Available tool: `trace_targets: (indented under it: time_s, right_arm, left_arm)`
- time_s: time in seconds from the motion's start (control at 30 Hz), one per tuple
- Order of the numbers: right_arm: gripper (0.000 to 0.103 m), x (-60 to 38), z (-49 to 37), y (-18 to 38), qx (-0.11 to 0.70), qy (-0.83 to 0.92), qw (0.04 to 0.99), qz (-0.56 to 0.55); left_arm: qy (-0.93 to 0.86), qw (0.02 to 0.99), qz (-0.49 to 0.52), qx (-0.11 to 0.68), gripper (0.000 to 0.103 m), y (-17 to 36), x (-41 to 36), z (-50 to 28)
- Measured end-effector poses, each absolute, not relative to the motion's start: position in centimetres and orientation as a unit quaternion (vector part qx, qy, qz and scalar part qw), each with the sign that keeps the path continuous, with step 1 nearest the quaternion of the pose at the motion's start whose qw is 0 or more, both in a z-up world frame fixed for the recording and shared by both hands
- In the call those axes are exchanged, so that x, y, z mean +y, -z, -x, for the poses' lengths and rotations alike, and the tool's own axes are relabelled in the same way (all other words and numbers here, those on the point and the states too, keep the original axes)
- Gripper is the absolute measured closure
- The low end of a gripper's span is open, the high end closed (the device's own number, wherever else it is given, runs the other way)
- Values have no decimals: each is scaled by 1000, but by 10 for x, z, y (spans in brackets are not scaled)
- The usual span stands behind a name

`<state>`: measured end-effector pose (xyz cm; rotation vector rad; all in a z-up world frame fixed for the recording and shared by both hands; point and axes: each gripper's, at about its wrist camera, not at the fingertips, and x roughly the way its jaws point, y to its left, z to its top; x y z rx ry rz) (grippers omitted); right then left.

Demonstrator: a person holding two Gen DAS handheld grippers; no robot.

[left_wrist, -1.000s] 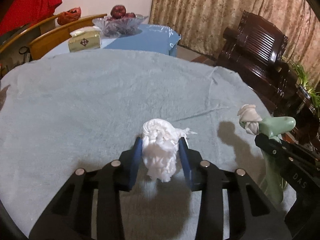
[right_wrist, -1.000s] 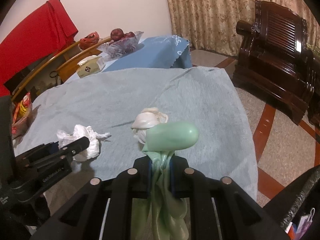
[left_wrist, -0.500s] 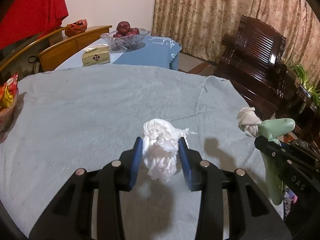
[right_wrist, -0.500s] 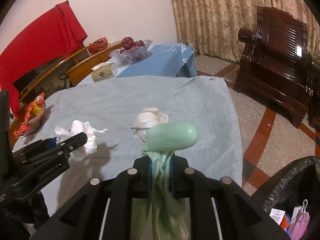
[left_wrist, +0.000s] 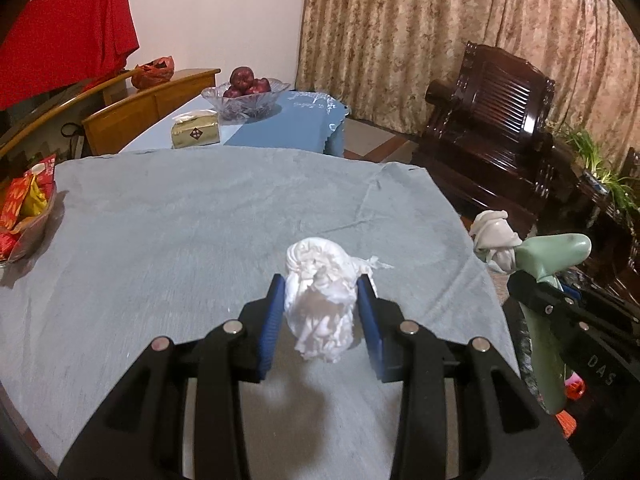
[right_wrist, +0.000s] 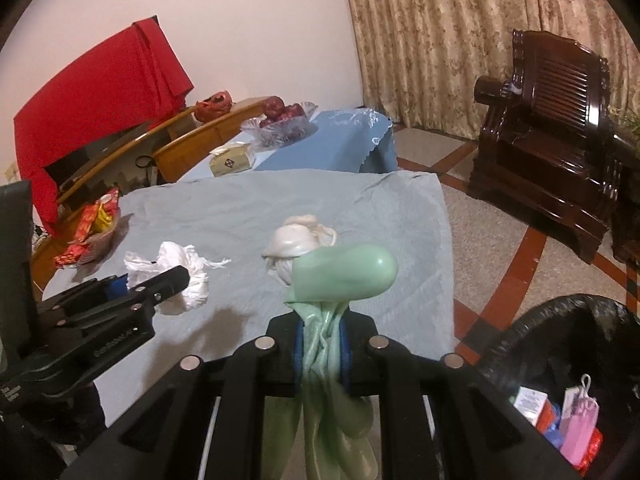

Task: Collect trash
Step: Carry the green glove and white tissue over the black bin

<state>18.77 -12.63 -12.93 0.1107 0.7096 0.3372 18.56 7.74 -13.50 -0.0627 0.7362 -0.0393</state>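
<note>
My left gripper (left_wrist: 322,304) is shut on a crumpled white tissue (left_wrist: 320,300), held above the grey tablecloth (left_wrist: 180,240); the same tissue (right_wrist: 180,276) and left gripper (right_wrist: 160,284) show at the left of the right wrist view. My right gripper (right_wrist: 322,344) is shut on a pale green glove (right_wrist: 340,276) with a knotted whitish wad (right_wrist: 298,240) stuck to its top. In the left wrist view the green glove (left_wrist: 552,256) and the wad (left_wrist: 494,236) hang past the table's right edge. A black-lined trash bin (right_wrist: 560,360) with packaging inside sits at the lower right.
A snack bowl (left_wrist: 24,216) stands at the table's left edge. Behind are a tissue box (left_wrist: 196,132) and a glass fruit bowl (left_wrist: 246,96) on a blue-covered table. A dark wooden armchair (right_wrist: 552,128) stands on the right, with tiled floor (right_wrist: 500,280) between it and the table.
Both grippers have risen and pulled back from the table with their loads still held. The trash bin has come into the right wrist view at the lower right.
</note>
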Motion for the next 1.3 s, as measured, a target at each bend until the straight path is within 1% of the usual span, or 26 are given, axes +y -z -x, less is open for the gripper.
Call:
trace_targets:
  time_s: [0.57, 1.3]
  right_arm:
    - [89, -160, -118, 98, 321, -158, 933, -48]
    - [89, -214, -54, 65, 285, -135, 948, -52]
  left_arm:
    - [23, 939, 29, 341, 68, 107, 53, -108]
    - [68, 949, 4, 309, 68, 72, -3, -50]
